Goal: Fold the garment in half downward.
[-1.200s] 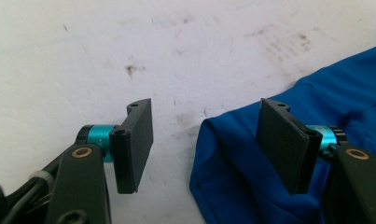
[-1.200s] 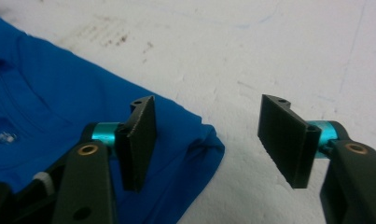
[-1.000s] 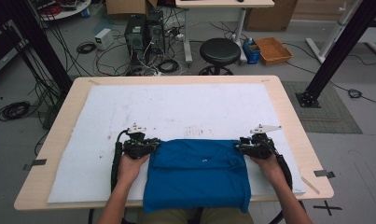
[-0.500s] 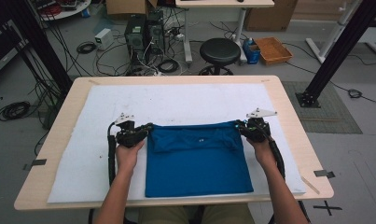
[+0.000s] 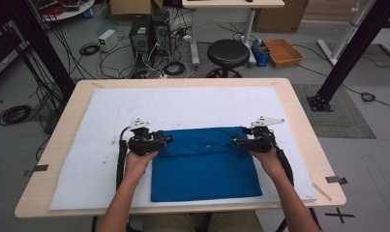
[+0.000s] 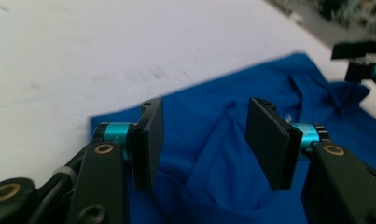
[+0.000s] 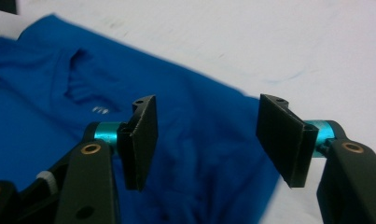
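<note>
Left tongs [image 6: 202,140] are spread wide w/ nothing in them, hovering over the far left corner of the blue shirt [image 5: 204,164]. Right tongs [image 7: 206,140] same deal, wide and empty, at the shirt's far right corner. Shirt lies folded into a neat rectangle on the white mat [image 5: 86,159] covering the table [image 5: 299,121], near the person's edge, neckline up by the far edge btw the tongs. Imo a fold just got laid down and released. Next move prob needs a fresh pinch on the shirt's side edges, both layers, w/o dragging it.
</note>
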`<state>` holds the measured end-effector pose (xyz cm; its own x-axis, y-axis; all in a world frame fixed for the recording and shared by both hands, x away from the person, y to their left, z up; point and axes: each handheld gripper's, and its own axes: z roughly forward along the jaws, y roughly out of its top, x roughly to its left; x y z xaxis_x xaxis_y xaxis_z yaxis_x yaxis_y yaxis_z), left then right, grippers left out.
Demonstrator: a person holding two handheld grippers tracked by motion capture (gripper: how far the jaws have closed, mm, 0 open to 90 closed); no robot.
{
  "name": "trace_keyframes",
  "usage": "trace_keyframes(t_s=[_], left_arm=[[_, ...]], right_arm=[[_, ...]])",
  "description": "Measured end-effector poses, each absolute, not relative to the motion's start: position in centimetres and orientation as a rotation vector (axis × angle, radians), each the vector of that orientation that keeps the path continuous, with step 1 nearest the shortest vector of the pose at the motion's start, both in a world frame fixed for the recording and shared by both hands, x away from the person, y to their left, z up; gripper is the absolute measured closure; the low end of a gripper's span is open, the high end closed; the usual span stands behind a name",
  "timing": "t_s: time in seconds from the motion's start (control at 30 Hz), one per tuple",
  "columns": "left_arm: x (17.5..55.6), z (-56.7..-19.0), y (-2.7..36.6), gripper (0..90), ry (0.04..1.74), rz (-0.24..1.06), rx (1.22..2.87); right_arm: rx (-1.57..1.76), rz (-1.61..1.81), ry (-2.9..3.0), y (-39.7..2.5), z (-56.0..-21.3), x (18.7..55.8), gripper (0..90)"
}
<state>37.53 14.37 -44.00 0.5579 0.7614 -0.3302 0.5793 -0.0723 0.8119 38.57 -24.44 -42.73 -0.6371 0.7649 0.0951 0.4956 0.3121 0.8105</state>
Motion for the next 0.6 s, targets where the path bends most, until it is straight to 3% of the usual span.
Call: trace_keyframes(t_s=[0.17,0.2,0.27,0.3,0.33,0.6], left_arm=[[38.5,-45.2,12.0,47.6,1.125,0.199,1.883],[38.5,-45.2,11.9,50.5,1.118,0.225,1.895],[38.5,-45.0,11.7,63.2,1.106,0.24,1.929],[38.4,-45.0,11.6,80.5,1.085,0.255,1.96],[38.3,-45.0,11.6,84.4,1.079,0.26,1.97],[36.1,-43.4,12.8,86.4,0.906,0.308,1.877]], right_arm=[[1.122,1.15,2.375,-22.5,-43.7,39.6,44.9],[1.127,1.135,2.394,-22.3,-43.9,39.7,49.6],[1.116,1.1,2.434,-22.1,-44.2,39.9,62.0],[1.093,1.069,2.443,-22.0,-44.4,39.9,77.5],[1.078,1.067,2.439,-22.0,-44.3,39.9,81.8],[0.975,1.107,2.383,-22.4,-43.3,38.2,84.5]])
